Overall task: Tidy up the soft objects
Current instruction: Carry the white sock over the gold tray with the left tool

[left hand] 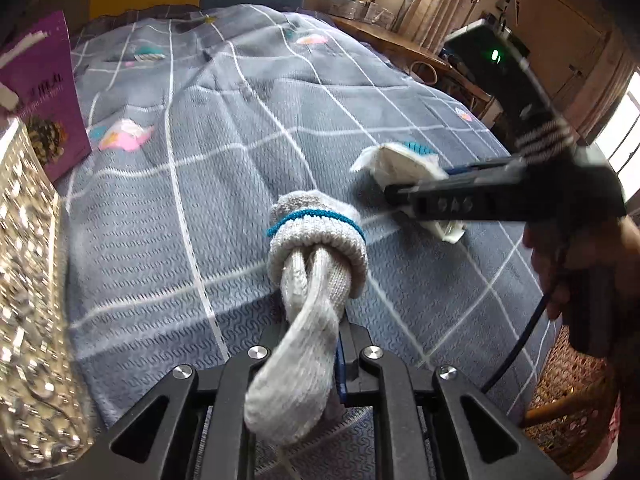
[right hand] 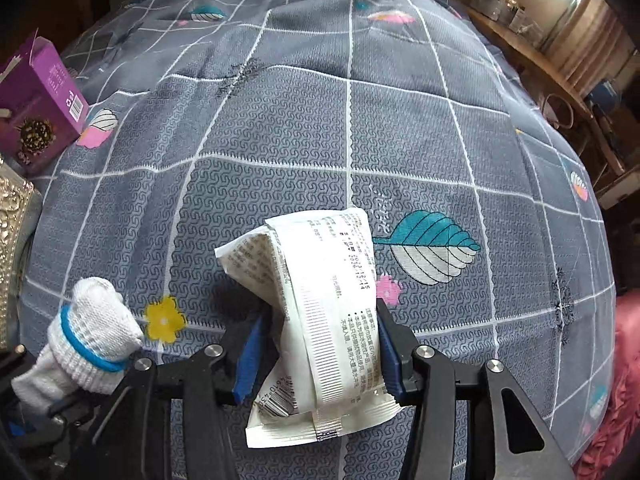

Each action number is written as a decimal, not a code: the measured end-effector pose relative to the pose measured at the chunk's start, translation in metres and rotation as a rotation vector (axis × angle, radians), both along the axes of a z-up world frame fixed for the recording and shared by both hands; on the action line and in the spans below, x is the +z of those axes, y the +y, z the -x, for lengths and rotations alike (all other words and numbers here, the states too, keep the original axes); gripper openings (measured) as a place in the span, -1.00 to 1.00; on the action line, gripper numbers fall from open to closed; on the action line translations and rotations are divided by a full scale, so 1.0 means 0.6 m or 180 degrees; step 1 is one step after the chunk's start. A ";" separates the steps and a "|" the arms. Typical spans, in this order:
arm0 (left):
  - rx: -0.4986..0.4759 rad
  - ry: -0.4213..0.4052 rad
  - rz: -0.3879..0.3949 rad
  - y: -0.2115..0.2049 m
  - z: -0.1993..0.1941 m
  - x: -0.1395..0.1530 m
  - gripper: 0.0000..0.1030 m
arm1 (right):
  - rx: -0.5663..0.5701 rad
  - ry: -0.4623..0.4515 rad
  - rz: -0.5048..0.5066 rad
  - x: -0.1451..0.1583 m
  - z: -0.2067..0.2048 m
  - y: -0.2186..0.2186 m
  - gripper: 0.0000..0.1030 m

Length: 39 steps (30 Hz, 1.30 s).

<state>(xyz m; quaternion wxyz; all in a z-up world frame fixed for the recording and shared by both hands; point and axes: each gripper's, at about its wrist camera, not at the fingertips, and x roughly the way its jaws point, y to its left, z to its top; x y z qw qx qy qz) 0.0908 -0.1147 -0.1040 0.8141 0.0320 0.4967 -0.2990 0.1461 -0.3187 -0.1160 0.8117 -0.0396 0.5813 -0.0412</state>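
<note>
A rolled white knitted glove bundle [left hand: 316, 248] with a blue band sticks out of my left gripper [left hand: 320, 332], which is shut on its lower end above the grey checked bedspread [left hand: 240, 140]. The same bundle [right hand: 92, 332] shows at the lower left of the right wrist view. A crumpled white printed packet [right hand: 332, 280] sits between the blue pads [right hand: 386, 344] of my right gripper [right hand: 320, 320], bent by the squeeze. In the left wrist view, the right gripper [left hand: 400, 196] holds that packet [left hand: 400, 160] just over the bed, to the right of the glove.
A purple box [right hand: 40, 96] lies at the bed's left edge, beside a shiny embossed container [left hand: 28, 280]. A wooden table [left hand: 392, 44] with clutter stands beyond the bed on the right. A wicker seat [left hand: 568, 384] and pink fabric [right hand: 612, 400] border the right side.
</note>
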 end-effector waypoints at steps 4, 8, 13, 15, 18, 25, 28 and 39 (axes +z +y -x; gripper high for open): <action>0.0024 -0.0217 0.0047 -0.009 -0.006 0.068 -0.75 | -0.0028 -0.0042 -0.0031 -0.001 0.007 0.003 -0.02; 0.0135 -0.0290 0.0017 -0.032 -0.058 0.136 -0.75 | -0.0033 -0.0076 -0.0088 -0.002 0.012 0.006 -0.02; 0.0516 -0.0185 0.0136 -0.016 -0.150 0.197 -0.75 | 0.0152 -0.0126 0.0003 -0.006 0.013 0.020 -0.02; 0.0676 -0.0338 0.0075 0.004 -0.187 0.222 -0.75 | 0.0164 -0.0126 0.0004 -0.007 0.015 0.025 -0.01; 0.0914 -0.0479 -0.0011 0.054 -0.234 0.257 -0.75 | 0.0123 -0.0109 -0.0082 -0.006 0.014 0.020 0.00; 0.1714 -0.0576 -0.0145 0.274 -0.283 0.267 -0.75 | 0.0192 -0.0154 -0.0014 -0.009 0.007 0.016 0.00; 0.1969 -0.0561 -0.0145 0.358 -0.262 0.247 -0.75 | 0.0254 -0.0182 0.0046 -0.009 0.010 0.026 -0.01; 0.2548 -0.0456 0.0053 0.575 -0.069 0.178 -0.75 | 0.0265 -0.0192 0.0110 -0.006 0.011 0.032 -0.01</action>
